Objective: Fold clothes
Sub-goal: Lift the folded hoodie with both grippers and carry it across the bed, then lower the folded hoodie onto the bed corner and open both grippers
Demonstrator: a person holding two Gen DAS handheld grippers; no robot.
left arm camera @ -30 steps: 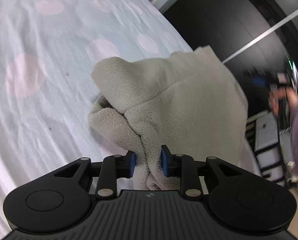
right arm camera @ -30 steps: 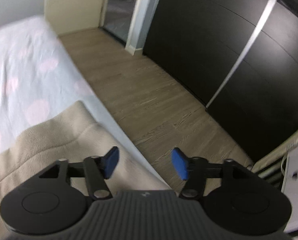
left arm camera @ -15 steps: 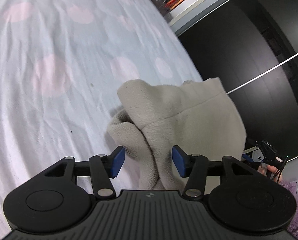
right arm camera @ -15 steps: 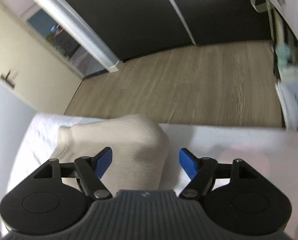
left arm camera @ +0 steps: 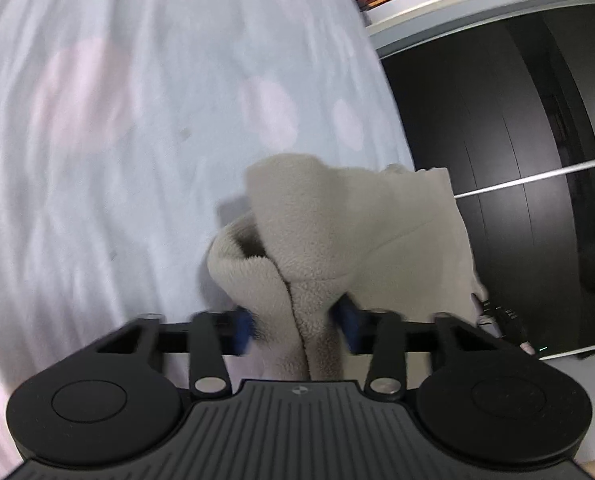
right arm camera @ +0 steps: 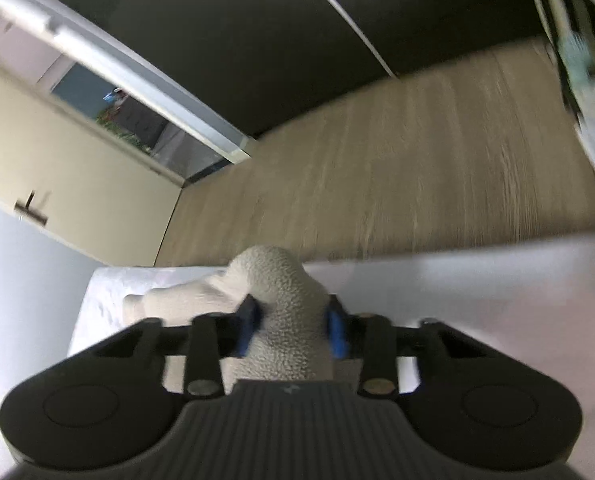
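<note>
Nearest the lenses, both hand-held grippers are pinching the one beige fleece garment [left arm camera: 349,232]. The left hand-held gripper [left arm camera: 295,330], spread half a second ago, has just been closing and is now squeezing a bunched fleece edge between its blue pads. The right hand-held gripper [right arm camera: 291,330], earlier open over bare floor, has likewise been closing and is now gripping a rounded fold of that garment. With two grips set, a fold is probably starting. The garment is lying on the pale blue bedsheet with pink dots [left arm camera: 137,120], near the bed's edge. Beyond the garment are standing one wooden floor [right arm camera: 397,160] and a black wardrobe [left arm camera: 517,120].
</note>
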